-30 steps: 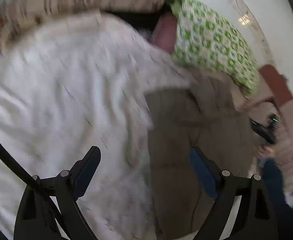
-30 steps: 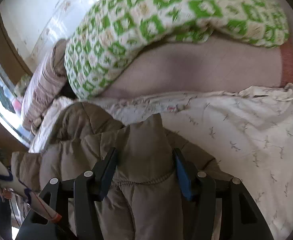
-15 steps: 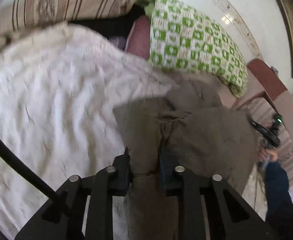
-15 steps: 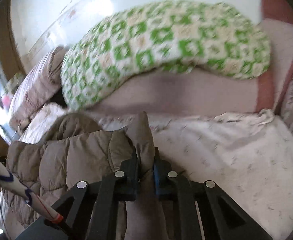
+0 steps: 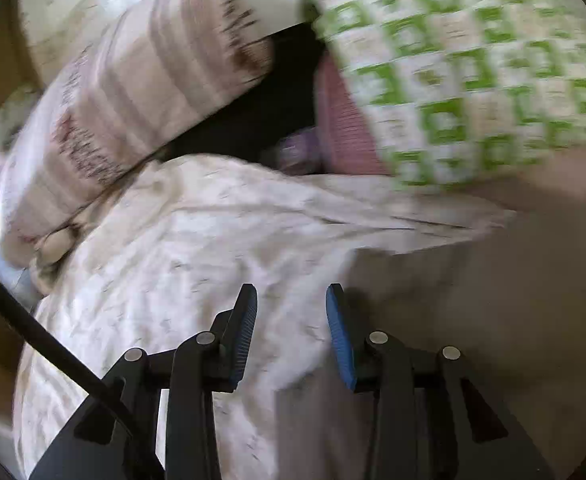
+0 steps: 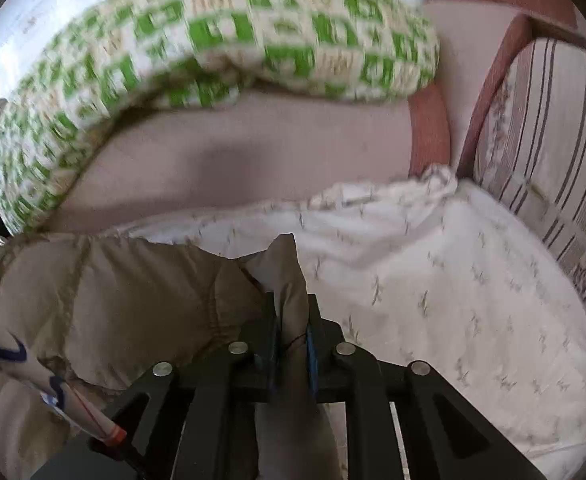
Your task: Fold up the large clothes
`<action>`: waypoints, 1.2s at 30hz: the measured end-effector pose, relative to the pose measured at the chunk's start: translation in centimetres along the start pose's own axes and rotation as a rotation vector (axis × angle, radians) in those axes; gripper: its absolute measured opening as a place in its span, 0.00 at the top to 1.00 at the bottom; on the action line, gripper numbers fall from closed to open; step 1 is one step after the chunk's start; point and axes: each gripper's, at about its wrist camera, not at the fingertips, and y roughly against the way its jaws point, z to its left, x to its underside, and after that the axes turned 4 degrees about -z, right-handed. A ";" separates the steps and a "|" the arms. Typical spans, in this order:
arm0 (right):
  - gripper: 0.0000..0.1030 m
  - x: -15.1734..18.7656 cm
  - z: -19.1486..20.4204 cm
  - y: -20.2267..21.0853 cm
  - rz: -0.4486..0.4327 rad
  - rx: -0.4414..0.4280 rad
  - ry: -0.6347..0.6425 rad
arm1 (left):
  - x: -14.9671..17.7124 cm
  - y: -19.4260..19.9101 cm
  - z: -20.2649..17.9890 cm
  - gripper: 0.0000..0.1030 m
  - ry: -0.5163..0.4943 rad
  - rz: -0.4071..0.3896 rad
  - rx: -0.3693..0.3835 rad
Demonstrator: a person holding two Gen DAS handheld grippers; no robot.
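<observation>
Half a second ago, left gripper [image 5: 291,332] clamped on the puffy brown padded jacket [image 5: 493,320]; now jaws apart, nothing between the blue pads, only white bed sheet with small grey marks [image 5: 181,264] under the gap. Jacket now lying on the sheet to the right of that gripper, close by the right pad. Left view swung round too: much more of the striped pink-and-white pillow [image 5: 133,92] showing than before.

Right gripper [image 6: 293,332] same as before: jaws squeezed tight on a fold of the jacket [image 6: 125,300], the pinched bit poking up between the pads. Rest of the jacket spread out to the left on the sheet [image 6: 473,292].

One jacket. Two grippers. One green-and-white checked cushion [image 6: 221,36], resting on top of a pinkish-brown sofa back [image 6: 253,160]. One striped cushion [image 6: 553,128] at the right edge.

Both views blurry from moving. Jacket cut off at the bottom and the sides. Small purple thing [image 5: 297,152] in the dark gap between pillow and checked cushion [image 5: 473,68], too smeared to name. White stick with blue marks and an orange tip [image 6: 53,392] at the lower left of the right view, hard to tell what.
</observation>
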 end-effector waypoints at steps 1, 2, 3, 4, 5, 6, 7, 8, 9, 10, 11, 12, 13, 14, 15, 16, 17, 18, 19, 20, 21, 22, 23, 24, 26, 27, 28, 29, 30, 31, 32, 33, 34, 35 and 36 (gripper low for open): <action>0.76 0.1 -0.1 -0.1 0.008 0.010 -0.007 | 0.0 -0.2 1.1 0.65 0.044 0.014 -0.004; 0.71 0.0 -0.7 0.4 0.001 0.018 -0.028 | -0.1 0.2 2.5 0.65 0.095 0.018 0.011; 0.68 -0.2 -1.5 1.3 -0.016 0.002 -0.059 | 0.0 0.6 3.4 0.65 0.116 0.010 0.011; 0.66 -0.2 -2.2 2.2 -0.030 -0.022 -0.088 | 0.2 1.6 4.9 0.65 0.127 -0.011 -0.023; 0.65 -0.3 -3.1 3.4 -0.040 -0.032 -0.117 | 0.3 3.1 6.3 0.65 0.120 -0.044 -0.059; 0.64 -0.3 -3.7 4.5 -0.050 -0.023 -0.136 | 0.4 4.0 6.9 0.65 0.113 -0.065 -0.077; 0.64 -0.2 -4.3 5.9 -0.069 -0.011 -0.156 | 0.8 5.7 7.8 0.65 0.096 -0.091 -0.104; 0.64 0.1 -4.8 7.5 -0.089 -0.015 -0.175 | 1.5 7.5 8.6 0.64 0.086 -0.112 -0.107; 0.64 0.6 -5.1 9.2 -0.103 -0.029 -0.191 | 2.2 8.7 9.0 0.60 0.086 -0.121 -0.098; 0.64 1.2 -5.1 10.8 -0.112 -0.045 -0.204 | 3.1 10.3 9.1 0.55 0.083 -0.124 -0.084; 0.64 1.9 -4.9 12.4 -0.123 -0.070 -0.214 | 3.9 11.4 9.1 0.55 0.082 -0.126 -0.067; 0.64 2.7 -4.5 14.1 -0.135 -0.105 -0.223 | 5.3 13.3 8.6 0.54 0.078 -0.127 -0.034; 0.64 3.7 -3.9 16.0 -0.147 -0.141 -0.234 | 6.5 14.7 7.9 0.54 0.074 -0.127 -0.014; 0.64 4.4 -3.3 17.1 -0.152 -0.156 -0.237 | 8.1 16.3 6.9 0.54 0.073 -0.131 0.010; 0.64 5.5 -2.4 18.6 -0.158 -0.168 -0.238 | 9.0 17.3 6.2 0.53 0.072 -0.135 0.031; 0.63 6.7 -1.4 19.9 -0.160 -0.180 -0.233 | 10.6 18.8 5.0 0.52 0.069 -0.149 0.065; 0.63 7.6 -0.3 20.7 -0.163 -0.187 -0.229 | 12.1 20.3 3.6 0.51 0.067 -0.169 0.072; 0.63 8.8 1.0 21.7 -0.167 -0.190 -0.217 | 12.9 21.0 2.6 0.46 0.064 -0.181 0.072; 0.62 9.7 1.9 22.1 -0.168 -0.190 -0.205 | 14.1 22.0 1.1 0.41 0.060 -0.193 0.086; 0.61 10.6 3.2 22.5 -0.163 -0.185 -0.187 | 15.0 22.8 -0.2 0.41 0.065 -0.202 0.101; 0.61 11.4 4.3 22.7 -0.155 -0.176 -0.171 | 15.4 23.0 -1.2 0.40 0.064 -0.207 0.105; 0.61 12.3 5.2 22.6 -0.145 -0.171 -0.157 | 15.8 23.3 -2.6 0.40 0.050 -0.213 0.115; 0.61 13.0 6.1 22.5 -0.135 -0.169 -0.140 | 16.0 23.2 -3.7 0.40 0.031 -0.211 0.121; 0.61 13.6 6.8 22.2 -0.130 -0.161 -0.125 | 16.1 23.0 -5.0 0.40 0.002 -0.210 0.100; 0.61 14.0 7.8 21.1 -0.121 -0.154 -0.110 | 16.2 22.4 -6.0 0.39 -0.025 -0.226 0.062; 0.61 14.0 8.3 20.3 -0.119 -0.154 -0.091 | 16.2 21.7 -6.1 0.37 -0.026 -0.223 0.059; 0.61 14.0 8.7 19.4 -0.116 -0.138 -0.070 | 16.2 20.5 -6.1 0.37 -0.015 -0.199 0.057; 0.61 14.0 9.1 18.3 -0.109 -0.111 -0.048 | 16.3 19.5 -6.0 0.37 -0.002 -0.174 0.057; 0.61 14.0 9.5 16.9 -0.089 -0.106 -0.034 | 16.4 17.9 -5.7 0.37 0.015 -0.137 0.063; 0.61 14.1 9.8 16.2 -0.071 -0.118 -0.034 | 16.6 17.0 -5.6 0.34 0.018 -0.122 0.064; 0.61 14.2 10.1 14.7 -0.033 -0.142 -0.047 | 16.8 15.8 -5.6 0.31 0.013 -0.107 0.054; 0.61 14.2 10.2 13.9 -0.018 -0.142 -0.054 | 17.1 15.1 -5.6 0.24 0.008 -0.102 0.041; 0.60 14.2 10.5 13.3 -0.016 -0.135 -0.051 | 17.2 14.7 -5.6 0.21 0.008 -0.101 0.032; 0.59 14.2 11.0 12.7 -0.022 -0.124 -0.030 | 17.2 14.2 -5.5 0.20 0.013 -0.098 0.024; 0.59 14.2 11.4 12.3 -0.025 -0.114 -0.005 | 17.1 13.9 -5.5 0.20 0.018 -0.094 0.023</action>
